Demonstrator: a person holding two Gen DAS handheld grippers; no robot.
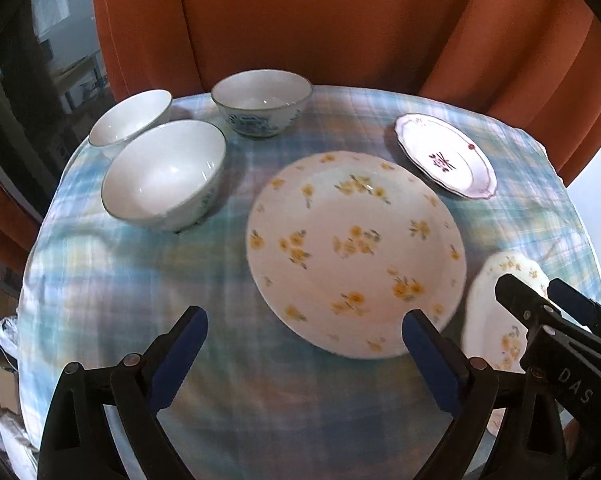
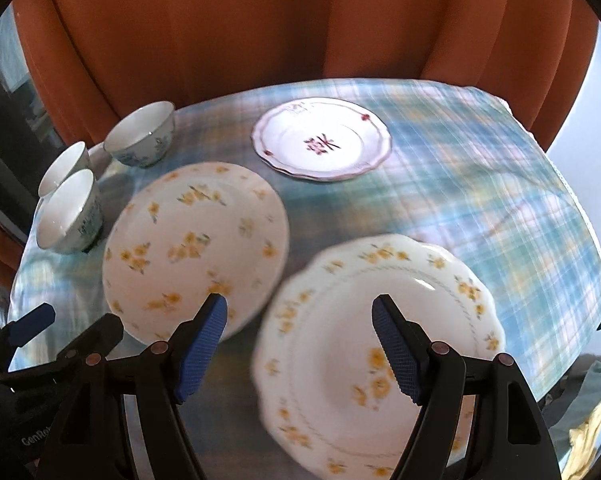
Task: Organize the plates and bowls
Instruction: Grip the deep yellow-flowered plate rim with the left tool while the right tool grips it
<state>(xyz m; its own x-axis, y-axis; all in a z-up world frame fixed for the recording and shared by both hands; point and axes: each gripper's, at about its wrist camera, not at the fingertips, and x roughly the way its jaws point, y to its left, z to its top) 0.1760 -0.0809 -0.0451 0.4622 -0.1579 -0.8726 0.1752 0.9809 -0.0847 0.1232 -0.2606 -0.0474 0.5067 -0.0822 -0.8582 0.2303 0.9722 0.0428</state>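
While nothing is yet stacked, your dishes lie spread over the plaid-clothed tabletop [image 1: 100,300]. Centre, left-wrist view: the large yellow-flowered plate [image 1: 354,252]. At its 10 o'clock stand three bowls: the nearest bowl [image 1: 162,174], the plain bowl [image 1: 130,120] just behind it, and the blue-patterned bowl [image 1: 262,104] towards 12. At 2 o'clock lies the small pink-rimmed plate [image 1: 446,156], well apart. At 4 o'clock, just beside the large plate, lies the scalloped yellow-flowered plate [image 2: 380,344].

Claw state: your left claw [image 1: 304,354] stands wide open, empty, above the cloth at the large plate's 7 o'clock. Your right claw [image 2: 300,340] is open too, empty, hanging over the scalloped plate; I cannot tell any contact.

Risks, judged:
- Both frames are blurred; closing on a rim at speed could chip it or skid the plate over the cloth.
- The cloth may bunch and drag neighbours along.
- The two flowered plates sit close; lifting one could knock the other.
- The two nearest bowls nearly touch; a wide claw may bump the second.
- Both claws work close together here, so collision is possible.
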